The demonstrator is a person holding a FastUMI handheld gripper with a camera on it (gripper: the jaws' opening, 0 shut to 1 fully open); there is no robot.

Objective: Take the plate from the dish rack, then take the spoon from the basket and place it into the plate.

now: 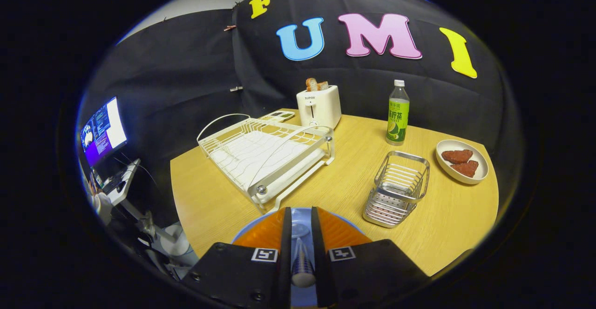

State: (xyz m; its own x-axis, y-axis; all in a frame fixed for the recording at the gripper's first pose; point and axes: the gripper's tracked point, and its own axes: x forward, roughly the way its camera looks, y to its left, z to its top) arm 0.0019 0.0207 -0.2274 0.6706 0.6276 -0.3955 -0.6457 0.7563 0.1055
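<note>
Gripper view, looking forward along my two black fingers [285, 239]: my gripper [301, 241] has them drawn close, with the handle of the spoon [302, 265] lying in the narrow gap between them. Both inner faces appear to sit against the handle, so I read it as pinched. The spoon's bowl end points ahead, pale and partly see-through against what lies under it. Directly beneath and just ahead of the fingertips sits the plate [260, 232], orange with a blue rim, flat on the wooden table [354, 137]; the spoon is over its middle, though I cannot tell whether it touches the plate. Just beyond the plate, ahead and to the left, stands the white wire dish rack [265, 153], its near foot close to the plate rim. Ahead and to the right of my fingers is the metal basket [396, 188], apart from the plate. Further right, a small white dish [442, 162] carries two reddish-brown pieces. Beyond the basket stands a green bottle [398, 112] with a white cap. Past the rack's far end, a white toaster [319, 106] holds toast upright. Far left, off the table, a lit monitor [103, 132].
</note>
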